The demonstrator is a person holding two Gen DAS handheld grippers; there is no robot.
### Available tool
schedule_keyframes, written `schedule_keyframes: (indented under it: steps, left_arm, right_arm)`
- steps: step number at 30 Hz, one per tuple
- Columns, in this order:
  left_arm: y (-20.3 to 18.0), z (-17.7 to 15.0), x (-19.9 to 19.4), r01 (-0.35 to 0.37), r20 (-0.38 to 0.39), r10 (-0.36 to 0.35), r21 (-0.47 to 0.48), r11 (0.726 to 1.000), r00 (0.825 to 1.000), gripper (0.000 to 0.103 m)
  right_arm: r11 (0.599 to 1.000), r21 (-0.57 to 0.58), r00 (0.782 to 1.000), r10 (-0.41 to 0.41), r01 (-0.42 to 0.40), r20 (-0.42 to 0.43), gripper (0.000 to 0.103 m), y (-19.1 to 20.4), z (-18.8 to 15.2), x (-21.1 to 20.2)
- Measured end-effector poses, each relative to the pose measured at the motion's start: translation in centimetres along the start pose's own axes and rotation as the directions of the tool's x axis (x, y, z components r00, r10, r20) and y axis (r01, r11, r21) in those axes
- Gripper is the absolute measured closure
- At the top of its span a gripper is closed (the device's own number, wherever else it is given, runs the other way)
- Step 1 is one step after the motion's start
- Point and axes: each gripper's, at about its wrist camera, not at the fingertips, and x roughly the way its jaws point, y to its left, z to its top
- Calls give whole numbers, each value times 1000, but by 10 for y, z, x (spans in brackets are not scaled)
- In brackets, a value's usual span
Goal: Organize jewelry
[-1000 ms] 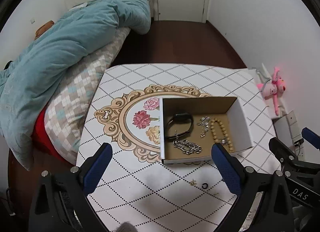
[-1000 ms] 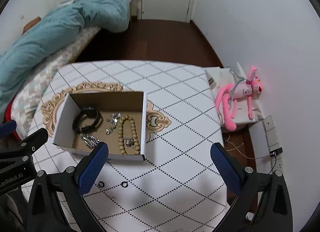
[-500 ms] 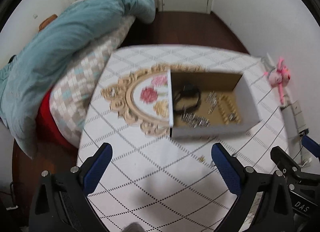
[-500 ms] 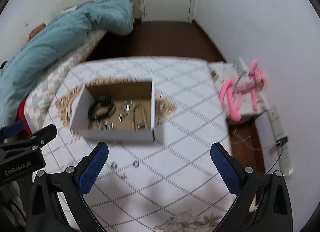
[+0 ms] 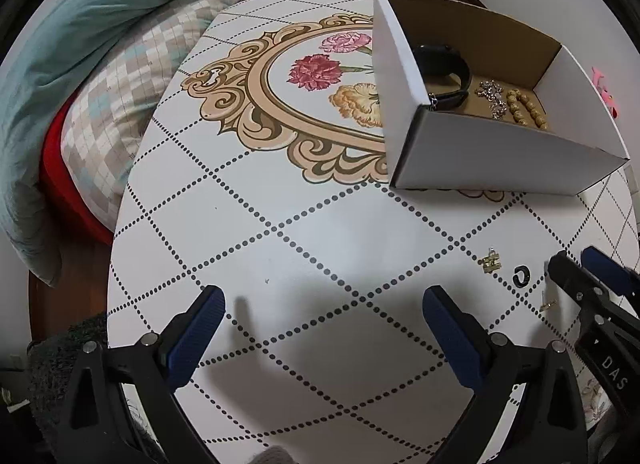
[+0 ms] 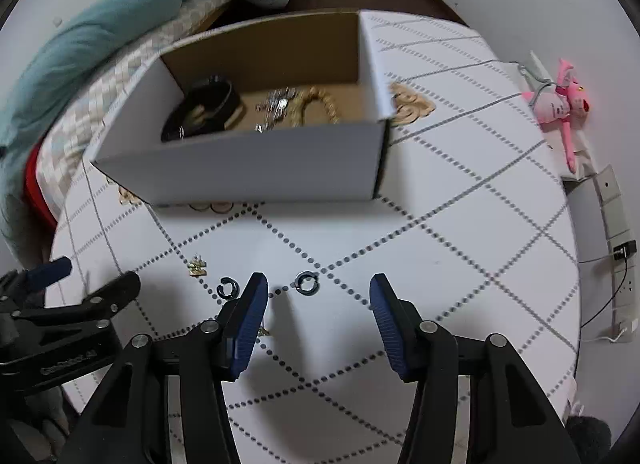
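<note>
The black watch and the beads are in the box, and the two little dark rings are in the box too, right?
Not quite. The black watch and the beads are in the box, but the two little dark rings lie on the table in front of it, outside. The right wrist view shows both near the right gripper, whose jaws are closing with nothing between them.

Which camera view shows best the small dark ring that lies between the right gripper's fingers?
The right wrist view: the dark ring lies near the middle on the table, ahead of the closing right gripper. The left wrist view does not show it.
</note>
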Motion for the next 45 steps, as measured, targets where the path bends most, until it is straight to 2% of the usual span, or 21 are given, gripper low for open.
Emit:
schedule_keyframes:
  steps: [3, 5, 6, 14, 21, 24, 26, 27, 29, 31, 32, 34, 36, 45]
  left_arm:
    - [-2, -1, 1, -1, -1, 1, 9, 1000, 1000, 2]
    - [-4, -2, 2, 6, -8, -6, 12, 1000, 1000, 2]
    - [-6, -3, 2, 11, -8, -11, 15, 1000, 1000, 2]
    - [-42, -16, -14, 105, 17, -107, 79, 991, 994, 3]
    - [-82, -31, -28, 194, 23, -199, 145, 970, 980, 3]
    - [-96, -35, -29, 208, 25, -215, 162, 965, 976, 19]
    - [-104, -36, -26, 216, 20, -222, 173, 961, 975, 26]
    - [-107, -36, -25, 213, 23, -220, 178, 961, 975, 33]
    - [-114, -37, -25, 192, 42, -204, 203, 960, 978, 40]
    - [-119, -32, -25, 168, 63, -187, 231, 958, 980, 61]
    - [-121, -27, -25, 158, 72, -180, 243, 957, 981, 66]
    - [-123, -20, -22, 166, 74, -189, 250, 954, 979, 84]
    - [-123, -16, -20, 178, 73, -202, 248, 952, 977, 95]
    - [-113, -18, -23, 241, 65, -261, 221, 945, 963, 100]
  right_arm:
    - [999, -27, 999, -30, 31, 13, 61, 6, -2, 1]
    - [998, -37, 998, -52, 53, 23, 87, 7, -3, 0]
    - [998, -41, 998, -54, 55, 24, 90, 7, -4, 0]
    - [998, 61, 999, -1, -1, 32, 90, -23, -11, -14]
    - [989, 144, 998, -24, 17, 49, 90, -61, -22, -34]
    - [984, 174, 998, -40, 31, 48, 90, -75, -28, -38]
    - [981, 190, 998, -44, 35, 46, 90, -81, -32, -39]
    - [979, 199, 998, -49, 39, 44, 90, -85, -34, -40]
    - [978, 206, 998, -52, 42, 43, 90, -91, -38, -41]
    - [976, 215, 998, -54, 43, 43, 90, -94, -40, -41]
    - [975, 218, 998, -55, 44, 43, 90, -95, -41, -41]
    - [973, 225, 997, -54, 42, 46, 90, -98, -41, -42]
    - [973, 228, 997, -54, 41, 50, 90, -99, -41, -43]
    - [973, 230, 996, -41, 23, 74, 90, -95, -38, -52]
